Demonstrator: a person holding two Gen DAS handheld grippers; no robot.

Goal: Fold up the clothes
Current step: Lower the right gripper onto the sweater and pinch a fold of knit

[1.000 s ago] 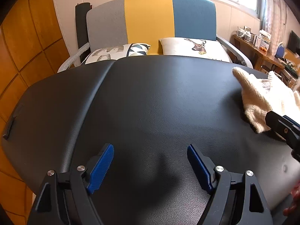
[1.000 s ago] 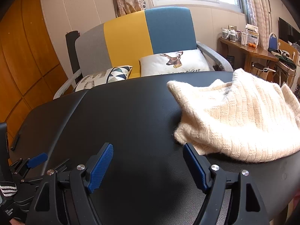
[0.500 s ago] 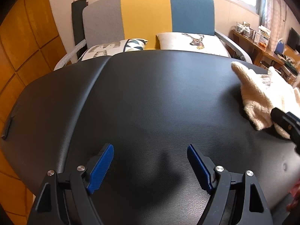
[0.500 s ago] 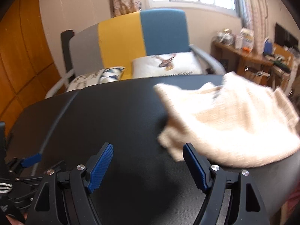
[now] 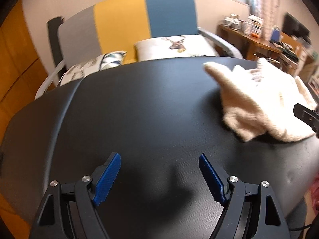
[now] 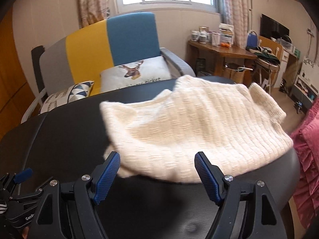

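Observation:
A cream knitted sweater [image 6: 191, 131] lies crumpled on the right half of a black padded table [image 6: 65, 135]. My right gripper [image 6: 157, 169] is open, its blue-padded fingertips level with the sweater's near edge, one on each side; whether they touch it I cannot tell. In the left wrist view the sweater [image 5: 259, 99] lies far right on the table [image 5: 139, 109]. My left gripper [image 5: 159, 171] is open and empty over bare table, well left of the sweater. The right gripper's black tip [image 5: 305, 115] shows at that view's right edge.
A grey, yellow and blue armchair [image 6: 111, 43] with a deer cushion [image 6: 135, 73] and a patterned cushion [image 6: 67, 97] stands just behind the table. A cluttered wooden desk [image 6: 225, 49] is at the back right. A pink cloth [image 6: 307, 159] hangs at the right edge.
Both grippers have moved right and forward. The sweater's near edge now sits between the right fingertips, and the sweater fills more of the left wrist view. Both stay open.

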